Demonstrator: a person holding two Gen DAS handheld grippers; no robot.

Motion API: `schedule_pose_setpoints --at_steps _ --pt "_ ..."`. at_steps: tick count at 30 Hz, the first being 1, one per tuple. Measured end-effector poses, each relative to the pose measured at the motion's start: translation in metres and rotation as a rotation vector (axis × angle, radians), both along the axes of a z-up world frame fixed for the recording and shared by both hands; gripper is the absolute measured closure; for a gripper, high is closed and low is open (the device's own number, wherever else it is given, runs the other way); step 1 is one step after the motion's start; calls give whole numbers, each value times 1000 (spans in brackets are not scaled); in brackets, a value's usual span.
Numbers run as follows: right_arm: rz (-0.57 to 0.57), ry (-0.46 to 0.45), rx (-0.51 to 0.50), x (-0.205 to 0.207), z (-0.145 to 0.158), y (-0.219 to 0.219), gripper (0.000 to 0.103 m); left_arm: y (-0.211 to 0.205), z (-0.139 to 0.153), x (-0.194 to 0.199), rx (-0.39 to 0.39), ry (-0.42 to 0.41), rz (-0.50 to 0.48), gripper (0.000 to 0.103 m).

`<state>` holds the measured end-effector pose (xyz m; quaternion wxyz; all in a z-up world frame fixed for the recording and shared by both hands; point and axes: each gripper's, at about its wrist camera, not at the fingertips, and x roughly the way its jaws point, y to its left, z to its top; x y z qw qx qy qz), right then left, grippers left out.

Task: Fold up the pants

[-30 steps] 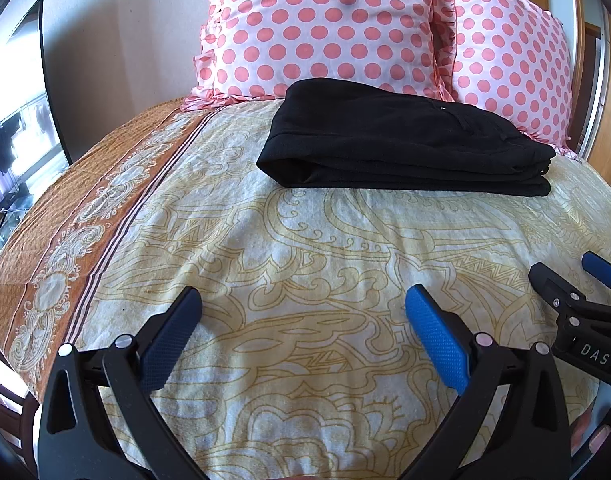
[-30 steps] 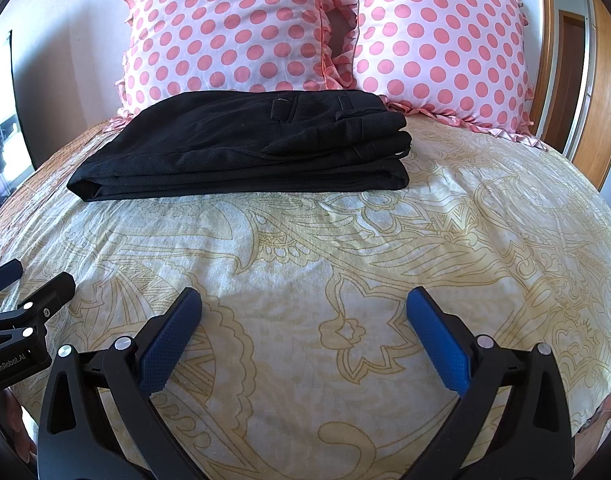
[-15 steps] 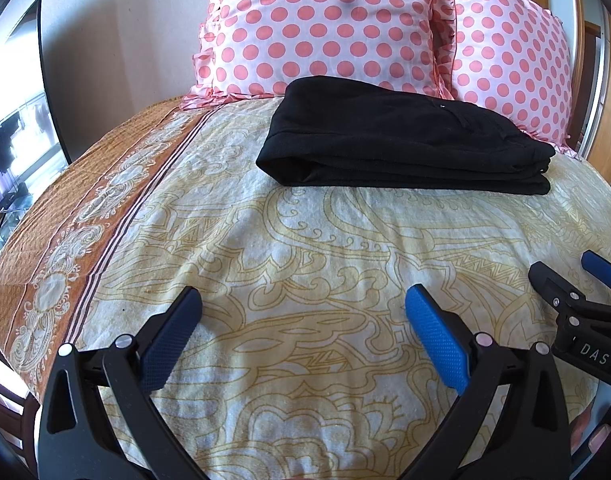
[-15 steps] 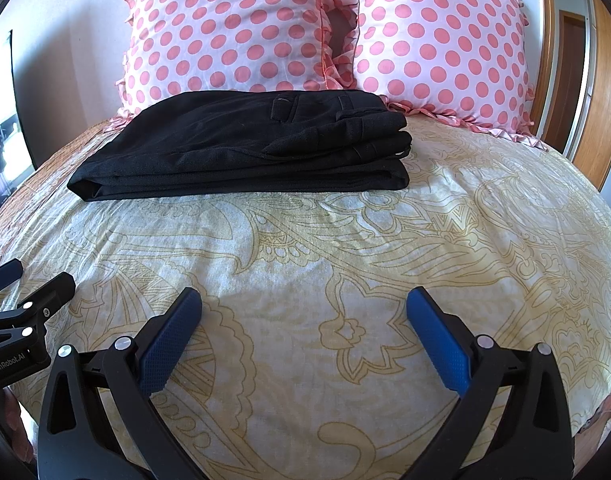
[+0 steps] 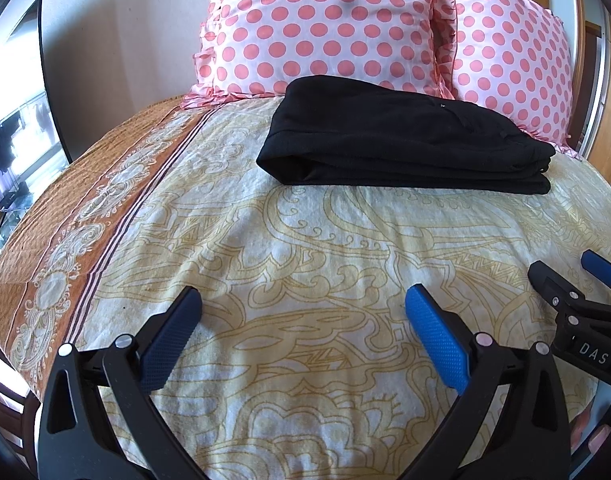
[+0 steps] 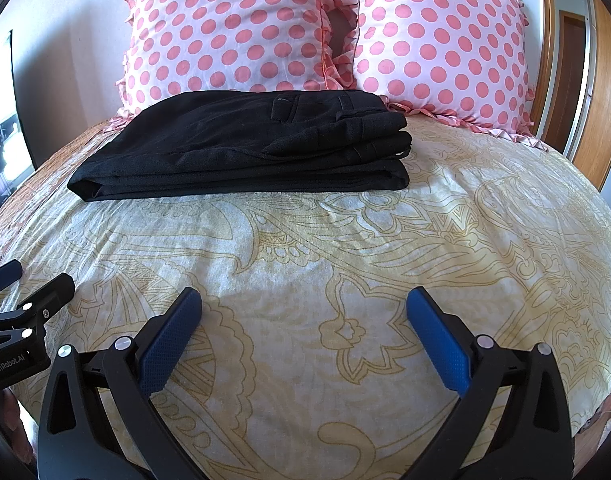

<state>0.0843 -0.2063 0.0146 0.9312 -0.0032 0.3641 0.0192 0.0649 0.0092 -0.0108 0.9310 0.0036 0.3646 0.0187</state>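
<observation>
On the bed (image 5: 265, 280), under a cream spread with yellow scrollwork and an orange border at its left side, two pink dotted pillows (image 6: 241, 28) stand against the headboard. Just in front of them, touching their lower frills, the black pants (image 6: 245, 148) lie folded in a flat stack, waistband to the right. Well short of the pants, the left gripper (image 5: 303, 320) and right gripper (image 6: 304, 320) hover side by side over bare spread, each with jaws spread wide and holding nothing.
</observation>
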Motion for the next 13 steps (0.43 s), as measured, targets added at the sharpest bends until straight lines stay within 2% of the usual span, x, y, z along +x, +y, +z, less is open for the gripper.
schedule_pose_setpoints --at_steps 13 --pt "-1 0 0 0 0 0 1 1 0 1 5 -4 -14 2"
